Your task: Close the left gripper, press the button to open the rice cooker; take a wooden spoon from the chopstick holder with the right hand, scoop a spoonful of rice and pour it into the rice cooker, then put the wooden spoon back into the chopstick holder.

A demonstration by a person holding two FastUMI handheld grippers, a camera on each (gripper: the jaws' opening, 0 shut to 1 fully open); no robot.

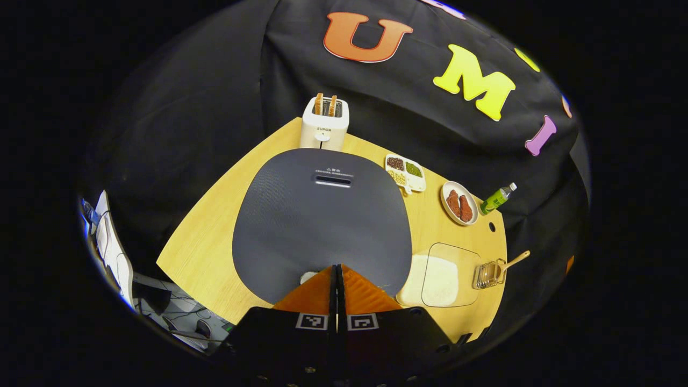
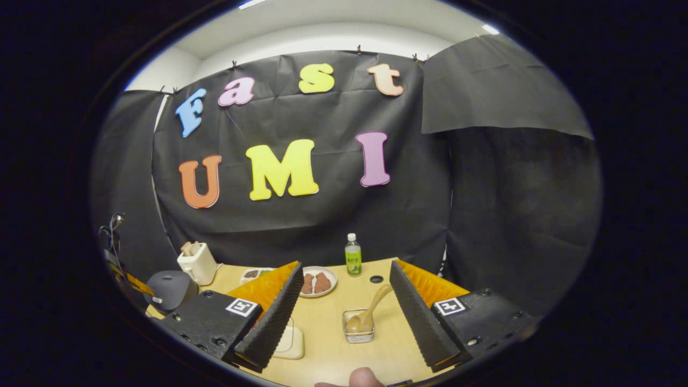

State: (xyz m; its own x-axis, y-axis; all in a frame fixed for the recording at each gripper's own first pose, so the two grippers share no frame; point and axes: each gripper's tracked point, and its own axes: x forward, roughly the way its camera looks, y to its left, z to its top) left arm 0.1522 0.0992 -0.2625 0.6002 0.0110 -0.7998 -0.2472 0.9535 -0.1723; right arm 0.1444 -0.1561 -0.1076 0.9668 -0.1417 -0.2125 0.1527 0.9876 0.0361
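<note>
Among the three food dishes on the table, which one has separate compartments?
The white divided tray beside the toaster: it holds differently coloured grains in separate sections. The round plate and the rice container each have one undivided space.

Black cloth walls (image 2: 322,226) surround a light wooden table (image 1: 215,236).

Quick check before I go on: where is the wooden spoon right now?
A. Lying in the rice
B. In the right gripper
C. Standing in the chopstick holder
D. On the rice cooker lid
C: the wooden spoon stands in the chopstick holder, ahead of the open right gripper.
</note>
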